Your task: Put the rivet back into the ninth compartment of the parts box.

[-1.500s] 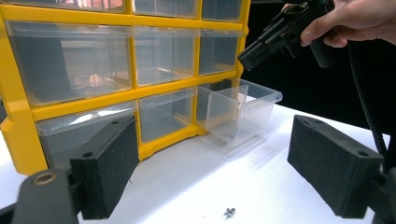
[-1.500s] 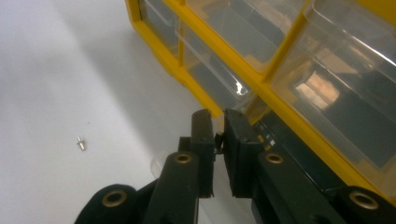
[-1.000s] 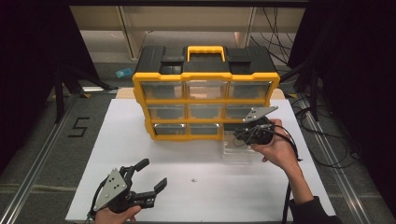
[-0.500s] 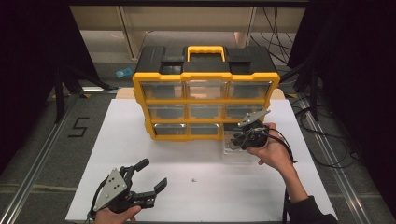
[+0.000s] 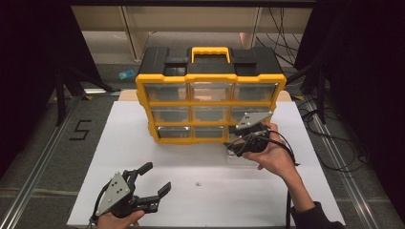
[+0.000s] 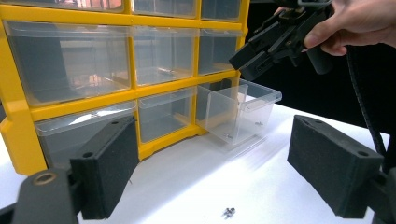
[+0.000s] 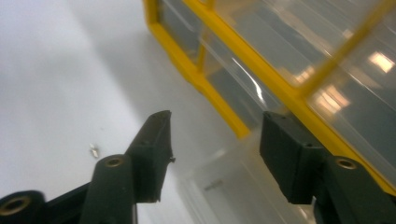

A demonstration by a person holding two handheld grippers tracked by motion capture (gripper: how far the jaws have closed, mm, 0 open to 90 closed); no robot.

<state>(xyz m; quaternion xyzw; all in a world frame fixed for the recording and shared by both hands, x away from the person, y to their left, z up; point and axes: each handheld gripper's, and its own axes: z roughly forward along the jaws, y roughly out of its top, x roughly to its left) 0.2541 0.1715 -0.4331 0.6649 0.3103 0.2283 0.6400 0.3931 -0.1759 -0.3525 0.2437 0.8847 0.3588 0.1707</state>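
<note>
The bottom-right drawer (image 6: 238, 112) of the yellow cabinet (image 5: 210, 102) stands pulled out near the table's (image 5: 143, 143) far right edge, so the right claw (image 5: 239, 143), just opening, lets it go, while the left claw (image 5: 150, 183) waits released near the front edge.

A yellow-and-black drawer organiser (image 5: 210, 93) with 9 clear drawers stands at the far side of the white table (image 5: 157, 160). The right gripper (image 5: 237, 142) hovers at its lower right corner — its jaws have just been opening, nothing visibly between them. The left gripper (image 5: 155, 180) rests near the table's front edge, jaws spread — a small screw (image 5: 198, 183) lies to its right.
</note>
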